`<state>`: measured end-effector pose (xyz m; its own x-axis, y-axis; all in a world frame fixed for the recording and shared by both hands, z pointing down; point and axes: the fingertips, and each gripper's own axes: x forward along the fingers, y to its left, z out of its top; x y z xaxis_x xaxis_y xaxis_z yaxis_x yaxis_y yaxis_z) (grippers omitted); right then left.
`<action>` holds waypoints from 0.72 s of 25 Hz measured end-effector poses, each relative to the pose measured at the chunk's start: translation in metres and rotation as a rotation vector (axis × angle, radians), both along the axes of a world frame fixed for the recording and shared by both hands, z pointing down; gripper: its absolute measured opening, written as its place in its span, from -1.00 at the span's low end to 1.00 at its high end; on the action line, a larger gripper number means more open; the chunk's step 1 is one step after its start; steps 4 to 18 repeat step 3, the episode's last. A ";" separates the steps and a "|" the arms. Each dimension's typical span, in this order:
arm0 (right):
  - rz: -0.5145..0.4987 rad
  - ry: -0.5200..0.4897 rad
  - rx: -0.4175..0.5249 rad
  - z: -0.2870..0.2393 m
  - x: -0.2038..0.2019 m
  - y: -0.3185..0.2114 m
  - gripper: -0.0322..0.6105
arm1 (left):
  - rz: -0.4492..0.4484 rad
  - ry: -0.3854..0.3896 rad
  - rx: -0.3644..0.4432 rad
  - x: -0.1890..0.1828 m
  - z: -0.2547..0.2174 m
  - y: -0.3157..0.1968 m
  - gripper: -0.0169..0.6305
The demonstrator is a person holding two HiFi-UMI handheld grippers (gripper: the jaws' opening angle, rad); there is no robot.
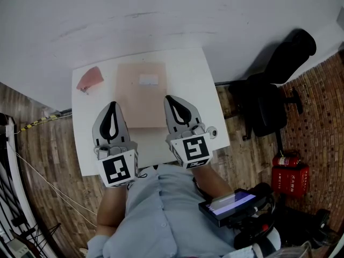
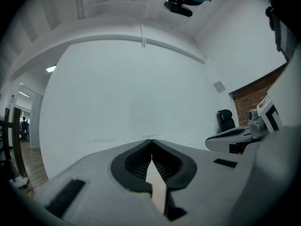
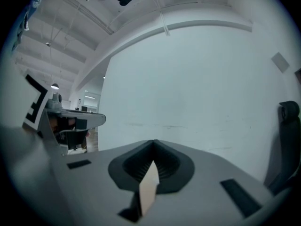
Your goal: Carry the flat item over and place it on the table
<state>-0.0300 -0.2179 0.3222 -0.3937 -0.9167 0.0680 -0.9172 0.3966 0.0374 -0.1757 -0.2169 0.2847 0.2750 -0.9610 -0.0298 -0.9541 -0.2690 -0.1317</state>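
Two grippers carry the flat item at the near edge of the desk.
Left gripper (image 1: 112,112) and right gripper (image 1: 174,107) have fingers (image 2: 134,163) clenched on the beige flat item (image 1: 141,90), which seemingly is just over the white desk (image 1: 207,85). Lower both hands level, clear of the pink scrap (image 1: 90,79) far left, then release.

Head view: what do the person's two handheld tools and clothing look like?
The left tool and right tool are light grey shells with black teardrop-shaped jaw pads. Each carries a white cube printed with black square markers. The person wears a light blue shirt.
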 end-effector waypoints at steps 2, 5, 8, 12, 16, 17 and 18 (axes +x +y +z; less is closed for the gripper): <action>0.001 -0.001 -0.001 0.001 0.000 0.000 -0.89 | 0.002 0.000 -0.002 0.000 0.001 -0.001 -0.92; 0.001 -0.001 -0.002 0.001 0.000 -0.001 -0.89 | 0.004 -0.001 -0.002 0.000 0.002 -0.001 -0.92; 0.001 -0.001 -0.002 0.001 0.000 -0.001 -0.89 | 0.004 -0.001 -0.002 0.000 0.002 -0.001 -0.92; 0.001 -0.001 -0.002 0.001 0.000 -0.001 -0.89 | 0.004 -0.001 -0.002 0.000 0.002 -0.001 -0.92; 0.001 -0.001 -0.002 0.001 0.000 -0.001 -0.89 | 0.004 -0.001 -0.002 0.000 0.002 -0.001 -0.92; 0.001 -0.001 -0.002 0.001 0.000 -0.001 -0.89 | 0.004 -0.001 -0.002 0.000 0.002 -0.001 -0.92; 0.001 -0.001 -0.002 0.001 0.000 -0.001 -0.89 | 0.004 -0.001 -0.002 0.000 0.002 -0.001 -0.92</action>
